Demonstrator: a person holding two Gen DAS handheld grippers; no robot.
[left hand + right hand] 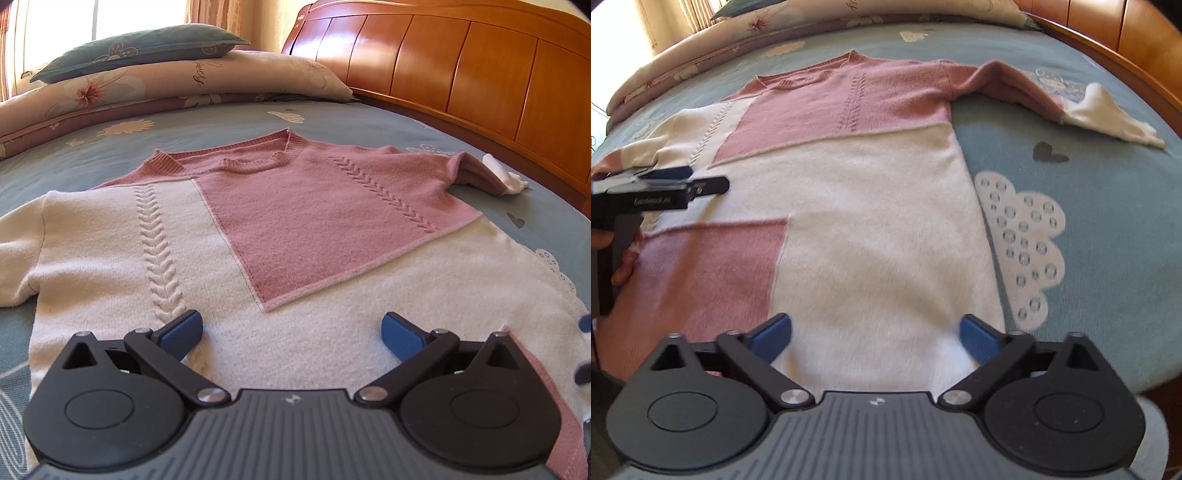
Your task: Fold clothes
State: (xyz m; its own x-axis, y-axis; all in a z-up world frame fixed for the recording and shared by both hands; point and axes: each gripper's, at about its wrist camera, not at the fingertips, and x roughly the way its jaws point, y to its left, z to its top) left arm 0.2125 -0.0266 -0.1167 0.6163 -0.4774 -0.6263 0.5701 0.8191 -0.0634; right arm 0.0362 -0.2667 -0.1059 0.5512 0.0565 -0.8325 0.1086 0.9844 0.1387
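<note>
A pink-and-cream knitted sweater [295, 229] lies flat, front up, on the blue bed sheet [1089, 221]. Its collar [255, 162] points toward the pillows. One sleeve [1008, 88] stretches out to the right and ends in a cream cuff [1108, 114]; the other sleeve [18, 266] lies off to the left. My left gripper [291, 334] hovers open over the cream lower body, nothing between its pads. Seen from the right wrist, the left gripper [701, 181] is side-on above the sweater's left side. My right gripper [875, 338] stands wide open over the cream hem [886, 362], empty.
Two stacked pillows [147, 48] and a floral bolster [192, 81] lie at the far end. A wooden headboard [480, 74] runs along the right. A person's fingers [622, 267] hold the left tool's handle. The bed edge shows at the lower right [1145, 384].
</note>
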